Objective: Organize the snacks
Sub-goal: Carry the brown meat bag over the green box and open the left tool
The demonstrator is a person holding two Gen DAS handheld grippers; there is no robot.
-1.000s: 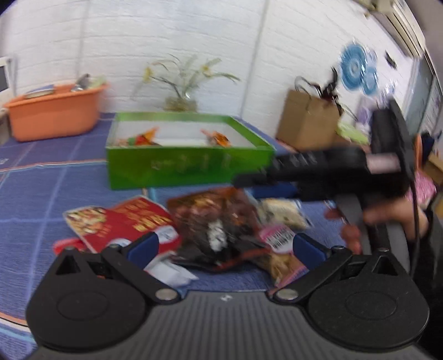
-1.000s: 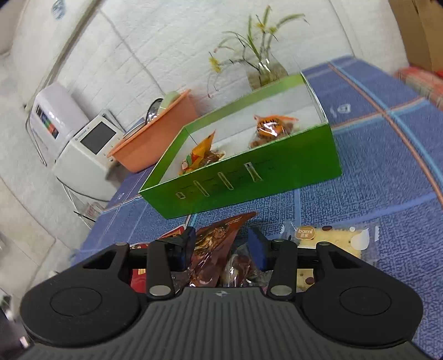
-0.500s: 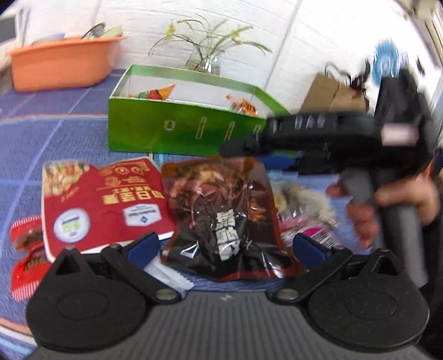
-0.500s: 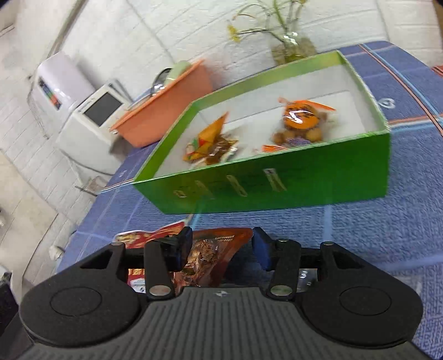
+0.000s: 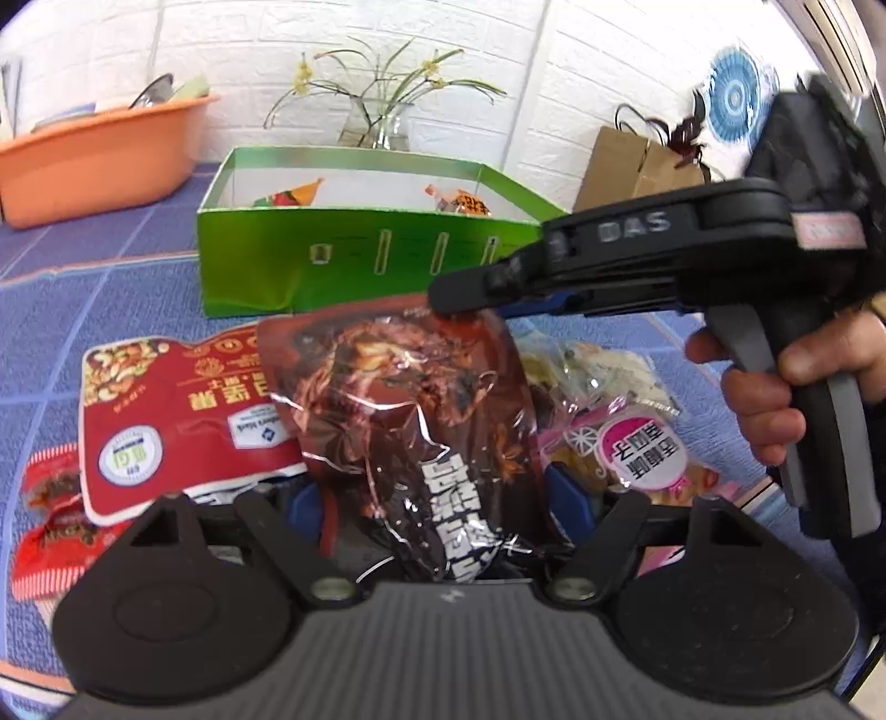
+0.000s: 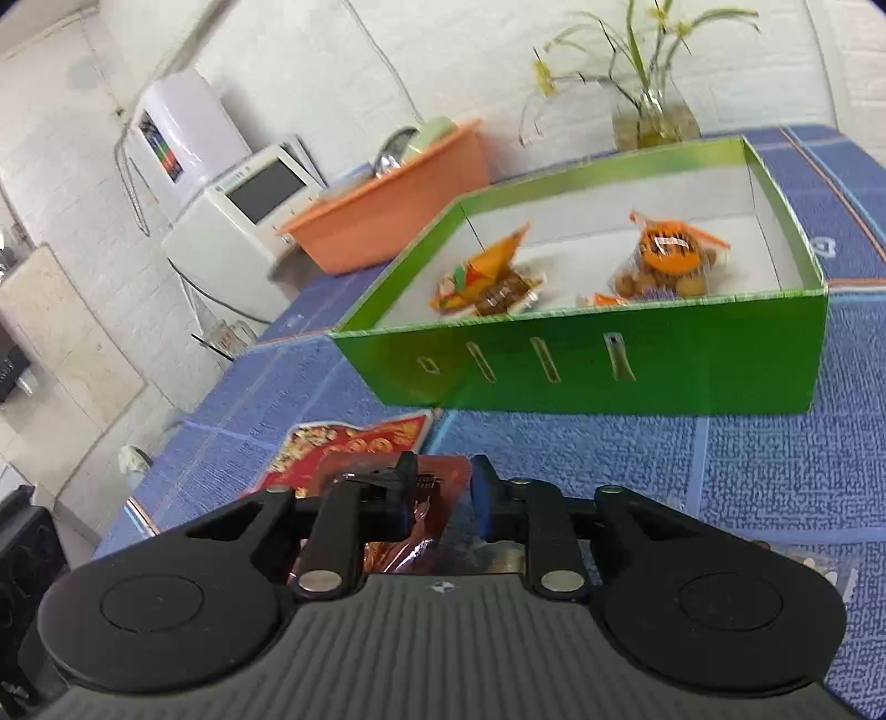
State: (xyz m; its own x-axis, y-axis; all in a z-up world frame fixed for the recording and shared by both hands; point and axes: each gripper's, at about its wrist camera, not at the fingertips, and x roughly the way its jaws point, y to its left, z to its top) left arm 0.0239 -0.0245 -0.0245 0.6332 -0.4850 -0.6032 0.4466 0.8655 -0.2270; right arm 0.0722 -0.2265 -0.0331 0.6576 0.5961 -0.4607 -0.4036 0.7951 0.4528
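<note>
A home room (lived-in): flower vase (image 5: pixel 386 128), orange wash basin (image 6: pixel 398 207), white brick wall (image 5: pixel 166 39).

Both fisheye views are bright and evenly lit, with soft, faint shadows. Straight lines bow strongly toward the dark rounded corners. Glare streaks the glossy dark snack bag (image 5: pixel 410 421). The white brick wall (image 5: pixel 166 50) is nearly washed out. Slight blur softens the green box (image 6: pixel 637 376) and the plant (image 6: pixel 642 66).
</note>
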